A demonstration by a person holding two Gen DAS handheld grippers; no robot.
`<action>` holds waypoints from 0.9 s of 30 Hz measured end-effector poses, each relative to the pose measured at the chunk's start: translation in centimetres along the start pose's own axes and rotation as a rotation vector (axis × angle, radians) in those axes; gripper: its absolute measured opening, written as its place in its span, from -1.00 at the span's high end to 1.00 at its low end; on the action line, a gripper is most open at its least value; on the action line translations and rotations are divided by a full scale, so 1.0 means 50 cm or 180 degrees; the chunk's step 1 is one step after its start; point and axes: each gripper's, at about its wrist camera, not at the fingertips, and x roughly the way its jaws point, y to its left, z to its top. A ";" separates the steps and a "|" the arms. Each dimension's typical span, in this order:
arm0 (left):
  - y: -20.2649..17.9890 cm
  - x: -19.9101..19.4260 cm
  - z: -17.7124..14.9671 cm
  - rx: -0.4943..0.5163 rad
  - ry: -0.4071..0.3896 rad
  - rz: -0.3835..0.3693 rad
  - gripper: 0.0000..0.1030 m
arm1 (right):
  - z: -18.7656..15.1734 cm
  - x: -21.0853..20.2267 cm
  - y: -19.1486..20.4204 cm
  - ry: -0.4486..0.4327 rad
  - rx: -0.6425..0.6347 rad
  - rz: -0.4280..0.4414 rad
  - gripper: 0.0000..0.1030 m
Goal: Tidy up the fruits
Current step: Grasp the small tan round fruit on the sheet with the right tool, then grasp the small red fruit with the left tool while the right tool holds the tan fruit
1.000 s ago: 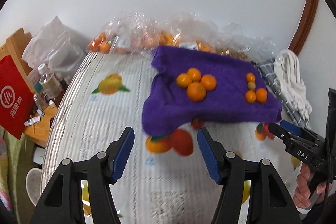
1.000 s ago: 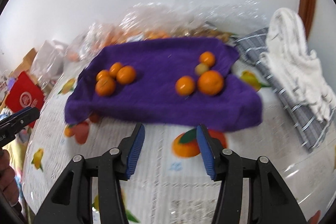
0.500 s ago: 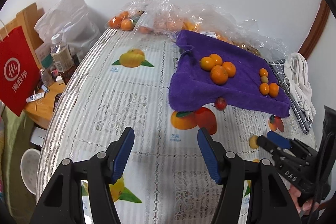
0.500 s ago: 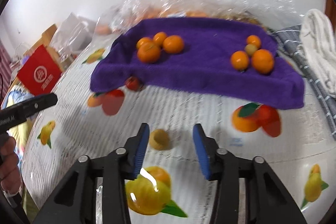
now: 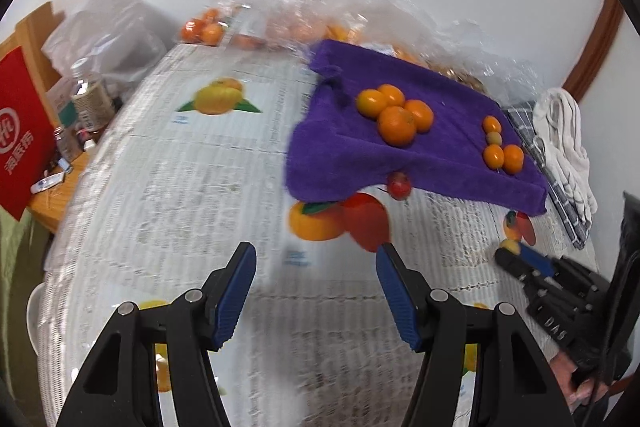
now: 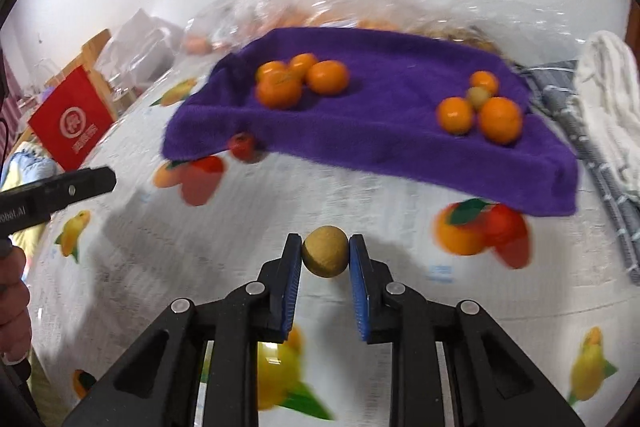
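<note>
A purple towel (image 6: 392, 131) lies on the table and holds a cluster of oranges (image 6: 300, 79) at its left and a group of small oranges with one brownish fruit (image 6: 478, 111) at its right. A small red fruit (image 6: 242, 146) sits at the towel's front edge. My right gripper (image 6: 325, 257) is shut on a small brown-yellow fruit (image 6: 325, 257) just above the tablecloth; it also shows in the left wrist view (image 5: 510, 247). My left gripper (image 5: 316, 267) is open and empty over the tablecloth, in front of the towel (image 5: 400, 151).
The fruit-print tablecloth (image 5: 180, 187) covers the table. Clear plastic bags of fruit (image 5: 280, 23) lie behind the towel. A white cloth (image 6: 612, 99) on a checked cloth lies at the right. A red bag (image 5: 20, 131) and bottles (image 5: 90, 99) stand off the left edge.
My right gripper has closed on the brown-yellow fruit that lay between its open fingers. My left gripper has shifted slightly, staying open.
</note>
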 end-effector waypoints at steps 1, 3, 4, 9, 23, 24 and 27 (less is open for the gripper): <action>-0.011 0.008 0.002 0.0023 0.0015 -0.0028 -0.17 | 0.001 -0.003 -0.013 -0.0015 0.0011 -0.0039 0.54; -0.033 0.025 0.006 0.0071 0.0034 -0.0075 -0.17 | 0.001 -0.011 -0.044 -0.0053 0.0022 -0.0167 0.54; -0.043 0.035 0.010 0.0094 0.0049 -0.0096 -0.14 | 0.003 -0.010 -0.057 -0.0059 0.0028 -0.0219 0.54; -0.104 0.084 0.035 0.0230 0.0121 -0.0197 0.03 | -0.001 -0.003 -0.135 -0.0032 0.0148 -0.0359 0.54; -0.137 0.167 0.076 0.0021 0.0116 -0.0085 0.56 | -0.018 -0.003 -0.222 -0.0041 0.0373 -0.0423 0.54; -0.133 0.168 0.078 -0.0019 0.0119 -0.0108 0.57 | -0.021 -0.002 -0.224 -0.0033 0.0375 -0.0433 0.54; -0.124 0.162 0.078 -0.0099 0.0137 -0.0150 0.57 | -0.024 -0.003 -0.225 -0.0012 0.0391 -0.0449 0.54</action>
